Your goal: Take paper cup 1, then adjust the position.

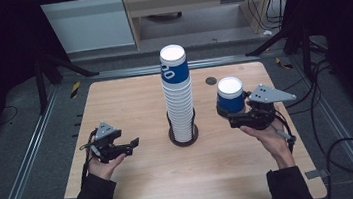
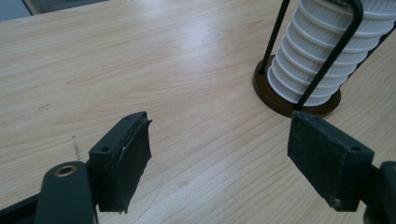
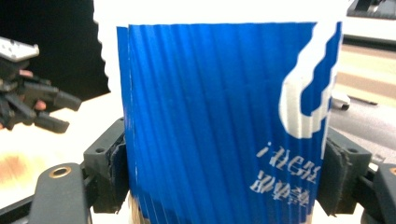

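Observation:
A tall stack of ribbed white paper cups with a blue-printed top cup stands in a dark round holder at the table's middle. Its lower part and black wire uprights show in the left gripper view. My right gripper is shut on a single blue cup, upside down, white base upward, right of the stack; the pads press both sides of it. My left gripper is held low over the bare table left of the stack, jaws wide open, nothing between them.
The wooden table has a small dark round grommet behind the held cup. Metal rails and cables run along both sides on the floor. The other hand's gripper appears at the left of the right gripper view.

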Demonstrator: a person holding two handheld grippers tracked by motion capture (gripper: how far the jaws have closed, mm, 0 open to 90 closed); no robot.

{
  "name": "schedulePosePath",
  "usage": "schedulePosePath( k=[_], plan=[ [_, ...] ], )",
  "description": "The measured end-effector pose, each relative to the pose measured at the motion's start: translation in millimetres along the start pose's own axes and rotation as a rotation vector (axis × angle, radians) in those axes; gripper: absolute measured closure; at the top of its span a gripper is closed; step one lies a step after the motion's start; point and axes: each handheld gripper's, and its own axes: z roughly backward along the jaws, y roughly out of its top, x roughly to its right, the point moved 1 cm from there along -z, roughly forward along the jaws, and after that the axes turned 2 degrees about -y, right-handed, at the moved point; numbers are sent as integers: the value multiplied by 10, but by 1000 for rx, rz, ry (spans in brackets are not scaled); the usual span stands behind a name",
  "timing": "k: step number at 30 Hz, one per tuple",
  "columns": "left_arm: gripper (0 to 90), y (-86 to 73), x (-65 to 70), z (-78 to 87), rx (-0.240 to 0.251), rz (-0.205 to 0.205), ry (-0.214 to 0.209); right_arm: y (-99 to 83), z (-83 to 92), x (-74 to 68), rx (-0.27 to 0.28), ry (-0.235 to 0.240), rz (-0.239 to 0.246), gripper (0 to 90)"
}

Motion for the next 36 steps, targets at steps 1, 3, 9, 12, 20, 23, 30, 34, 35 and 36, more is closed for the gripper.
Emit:
schedulePosePath(
  k=[1,3,9,12,20,23,30,34,35,36],
  plan=[
    [207,2,11,2,1,-2,-2,-32,-8,-5,-9,3,7,208],
    [207,9,36,5,1,-8,-8,-92,-19,-12,-25,-1,17,208],
    [205,27,102,4,1,-25,-29,-225,-20,-33,-39,22,17,207],
    [205,38,132,9,7,-25,-45,-261,-26,-62,-53,35,23,207],
    [205,79,236,31,14,-43,-75,-364,-70,-152,-96,55,63,205],
    [205,84,287,10,6,-54,-93,-418,-94,-199,-110,71,71,205],
    [203,106,358,6,-1,-67,-118,-480,-170,-275,-149,109,108,205],
    [203,127,397,22,1,-73,-136,-490,-181,-308,-150,130,119,206],
    [205,132,411,24,3,-75,-142,-491,-185,-321,-151,137,123,206],
    [205,137,422,26,3,-77,-144,-491,-191,-336,-151,143,130,206]
  ],
)
